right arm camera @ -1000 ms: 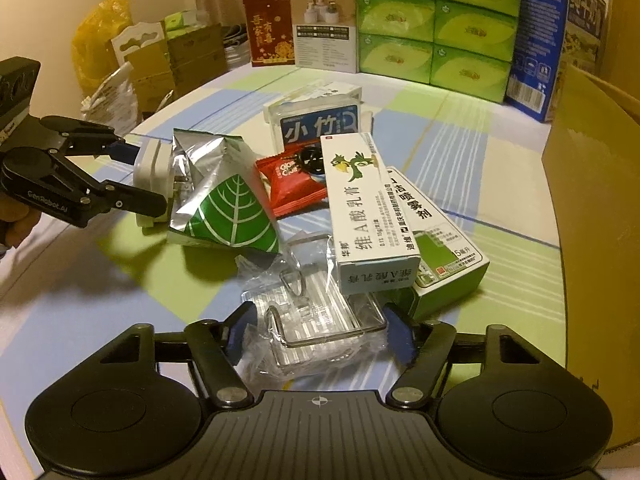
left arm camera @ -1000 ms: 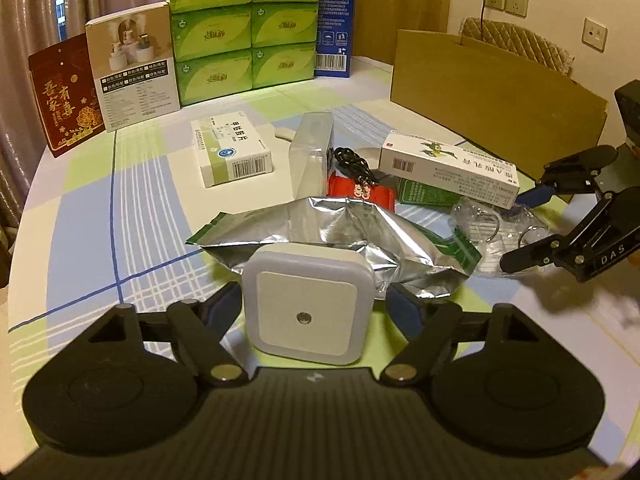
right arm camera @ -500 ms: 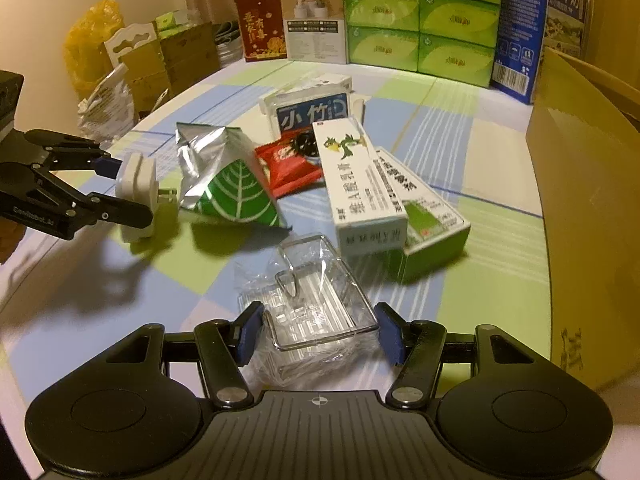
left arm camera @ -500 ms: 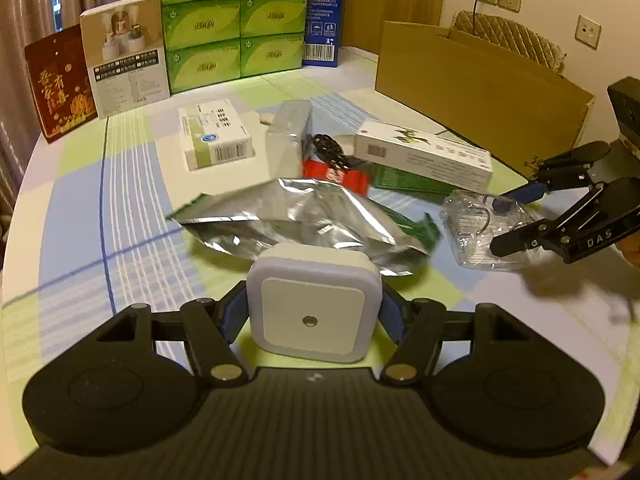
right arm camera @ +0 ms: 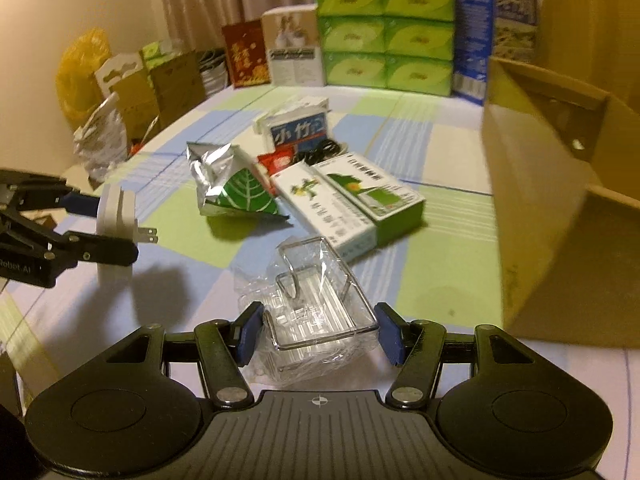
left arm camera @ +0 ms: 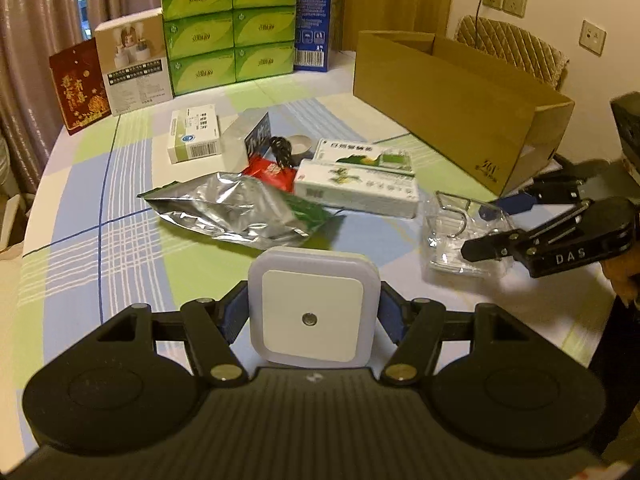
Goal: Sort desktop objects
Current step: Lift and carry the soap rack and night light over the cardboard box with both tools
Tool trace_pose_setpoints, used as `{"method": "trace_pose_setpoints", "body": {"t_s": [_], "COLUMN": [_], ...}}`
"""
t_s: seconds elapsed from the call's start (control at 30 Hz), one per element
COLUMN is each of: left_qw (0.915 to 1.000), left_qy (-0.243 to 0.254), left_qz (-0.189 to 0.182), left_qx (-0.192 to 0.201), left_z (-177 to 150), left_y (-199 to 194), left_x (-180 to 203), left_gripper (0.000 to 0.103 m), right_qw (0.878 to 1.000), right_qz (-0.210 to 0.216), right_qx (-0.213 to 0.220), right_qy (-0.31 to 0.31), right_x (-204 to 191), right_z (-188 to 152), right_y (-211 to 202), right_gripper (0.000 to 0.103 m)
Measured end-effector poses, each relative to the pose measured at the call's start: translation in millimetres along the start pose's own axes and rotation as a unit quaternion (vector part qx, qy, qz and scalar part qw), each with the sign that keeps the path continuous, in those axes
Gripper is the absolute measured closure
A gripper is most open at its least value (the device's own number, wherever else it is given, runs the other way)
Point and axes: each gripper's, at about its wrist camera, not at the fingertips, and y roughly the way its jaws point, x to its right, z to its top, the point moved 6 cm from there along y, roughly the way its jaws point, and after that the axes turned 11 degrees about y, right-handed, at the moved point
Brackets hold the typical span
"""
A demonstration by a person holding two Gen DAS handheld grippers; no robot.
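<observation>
My left gripper [left arm camera: 313, 312] is shut on a white square plug-in night light [left arm camera: 313, 306] and holds it above the table; the light also shows in the right wrist view [right arm camera: 118, 220] with its prongs pointing right. My right gripper [right arm camera: 318, 334] is shut on a wire rack wrapped in clear plastic [right arm camera: 316, 316], lifted off the cloth; the rack also shows in the left wrist view [left arm camera: 464, 236]. A silver and green foil bag [left arm camera: 236, 208], a red snack packet [left arm camera: 270, 170] and two medicine boxes [left arm camera: 356, 188] lie in the middle of the table.
An open cardboard box [left arm camera: 460, 100] stands at the right. Green tissue packs [left arm camera: 230, 24], a blue carton [left arm camera: 312, 12], a white box [left arm camera: 134, 66] and a red box [left arm camera: 80, 84] line the far edge. A small white-green box [left arm camera: 195, 138] and a black cable [left arm camera: 282, 150] lie behind the pile.
Both grippers have risen and pulled back from the pile, the left with the night light and the right with the wrapped rack. The pile looks farther away.
</observation>
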Motion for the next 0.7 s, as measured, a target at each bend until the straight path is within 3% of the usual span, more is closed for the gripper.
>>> {"method": "trace_pose_setpoints", "body": {"t_s": [0.33, 0.57, 0.7], "left_qw": [0.9983, 0.9949, 0.9949], "left_qy": [-0.041, -0.074, -0.063], "left_qz": [0.016, 0.029, 0.020], "left_qx": [0.039, 0.062, 0.076], "left_z": [26.3, 66.2, 98.4], "left_y": [-17.6, -31.5, -33.6], "left_x": [53.2, 82.9, 101.5], "left_gripper": [0.041, 0.041, 0.041], "right_qw": [0.997, 0.992, 0.988], "right_qz": [-0.025, -0.045, -0.071], "right_qx": [0.064, 0.104, 0.127], "right_qy": [0.028, 0.049, 0.059], "right_x": [13.2, 39.6, 65.2], "right_z": [20.9, 53.5, 77.3], "right_y": [-59.1, -105.8, -131.6], "right_gripper": [0.046, 0.046, 0.046]}}
